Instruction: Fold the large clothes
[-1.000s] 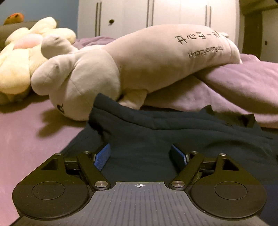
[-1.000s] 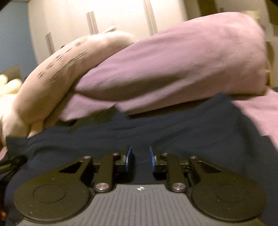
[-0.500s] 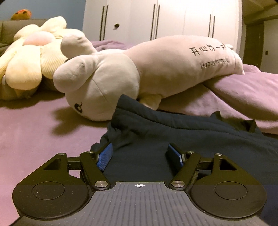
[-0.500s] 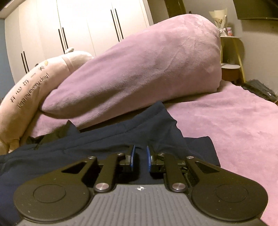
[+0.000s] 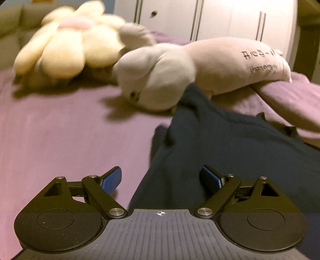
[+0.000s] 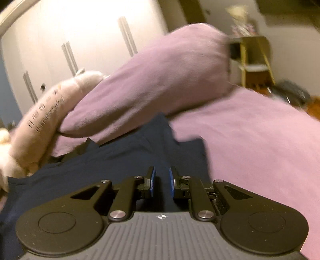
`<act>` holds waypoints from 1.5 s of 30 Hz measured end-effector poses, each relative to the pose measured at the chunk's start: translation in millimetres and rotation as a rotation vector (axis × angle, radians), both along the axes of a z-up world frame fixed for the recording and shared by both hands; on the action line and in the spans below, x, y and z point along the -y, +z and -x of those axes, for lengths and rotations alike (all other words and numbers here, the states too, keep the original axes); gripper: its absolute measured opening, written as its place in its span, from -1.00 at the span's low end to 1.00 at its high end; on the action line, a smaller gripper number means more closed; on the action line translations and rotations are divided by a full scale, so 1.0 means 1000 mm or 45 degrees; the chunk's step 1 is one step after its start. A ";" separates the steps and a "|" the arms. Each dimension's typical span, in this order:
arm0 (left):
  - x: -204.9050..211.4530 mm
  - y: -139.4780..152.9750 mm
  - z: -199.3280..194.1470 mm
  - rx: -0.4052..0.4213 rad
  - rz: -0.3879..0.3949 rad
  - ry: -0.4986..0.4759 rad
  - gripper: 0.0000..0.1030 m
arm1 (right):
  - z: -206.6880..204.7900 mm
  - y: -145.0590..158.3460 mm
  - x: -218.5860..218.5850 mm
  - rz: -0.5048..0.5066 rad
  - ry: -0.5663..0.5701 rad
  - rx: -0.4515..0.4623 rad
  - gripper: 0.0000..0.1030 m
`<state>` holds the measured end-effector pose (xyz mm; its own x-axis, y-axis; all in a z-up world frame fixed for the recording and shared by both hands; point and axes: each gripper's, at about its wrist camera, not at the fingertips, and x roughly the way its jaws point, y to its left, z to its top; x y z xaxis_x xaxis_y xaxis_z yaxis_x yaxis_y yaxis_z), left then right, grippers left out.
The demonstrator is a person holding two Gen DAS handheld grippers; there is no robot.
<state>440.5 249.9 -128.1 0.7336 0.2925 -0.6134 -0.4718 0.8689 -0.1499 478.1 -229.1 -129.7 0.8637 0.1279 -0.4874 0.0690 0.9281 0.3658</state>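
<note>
I am working over a bed (image 5: 60, 140) with a pink-purple sheet. A white wardrobe (image 5: 220, 18) stands behind it.

In my left view, a yellow plush (image 5: 66, 54) lies near the far left of the bed, blurry. Next to it lies a long pale bunny (image 5: 180, 72) with dark writing on its back. Its head touches the far corner of the dark blue garment (image 5: 230, 156). The garment lies flat on the bed, in the middle and off to the right. A purple duvet (image 5: 290, 102) is heaped along its far edge, and the bunny's back end rests on that heap.

My left gripper (image 5: 161, 180) has its fingers spread wide. It holds nothing. The left finger (image 5: 111, 181) is over bare sheet, and the right finger (image 5: 212, 179) is over the garment. The garment's left edge runs between them.

In my right view, the bunny (image 6: 44, 120) shows only its back, at the left. The duvet (image 6: 160, 80) looks like a big hill here. The garment (image 6: 124, 158) reaches up to the foot of it. Its right edge meets bare sheet (image 6: 260, 150).

My right gripper (image 6: 161, 185) has its fingers close together with a thin gap. Dark cloth shows in the gap, but I cannot tell if they pinch it.

Only this view shows the right side of the room: a small yellow shelf (image 6: 254, 60) and something dark (image 6: 290, 94) low beside the bed. Only the left view shows the yellow plush whole and the bunny's face.
</note>
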 end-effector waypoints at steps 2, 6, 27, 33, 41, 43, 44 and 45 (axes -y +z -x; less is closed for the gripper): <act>-0.002 0.002 0.032 -0.001 0.074 -0.009 0.78 | 0.049 -0.001 0.019 -0.098 -0.014 -0.047 -0.73; 0.010 -0.001 0.084 -0.114 0.011 -0.099 0.78 | 0.119 -0.009 0.041 -0.230 0.005 -0.155 -0.42; -0.031 -0.027 0.073 0.024 0.793 0.064 0.42 | 0.062 -0.073 0.071 -1.076 -0.177 -0.286 -0.16; -0.032 -0.026 0.067 0.051 0.783 0.024 0.20 | 0.052 -0.075 0.067 -1.065 -0.114 -0.298 -0.09; -0.033 -0.030 0.060 0.036 0.834 0.081 0.41 | 0.051 -0.069 0.064 -1.005 -0.114 -0.294 0.00; -0.032 -0.026 0.059 0.027 0.818 0.067 0.26 | 0.050 -0.070 0.065 -1.040 -0.137 -0.310 -0.01; -0.032 -0.024 0.059 0.018 0.804 0.059 0.11 | 0.048 -0.069 0.065 -1.044 -0.141 -0.327 -0.09; -0.032 -0.021 0.059 0.015 0.792 0.050 0.03 | 0.047 -0.068 0.065 -1.035 -0.141 -0.340 -0.16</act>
<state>381.6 282.2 -149.4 0.7376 -0.0904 -0.6692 -0.4966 0.5990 -0.6282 431.5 -294.0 -197.4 0.7613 0.4469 -0.4697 0.3222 0.3679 0.8723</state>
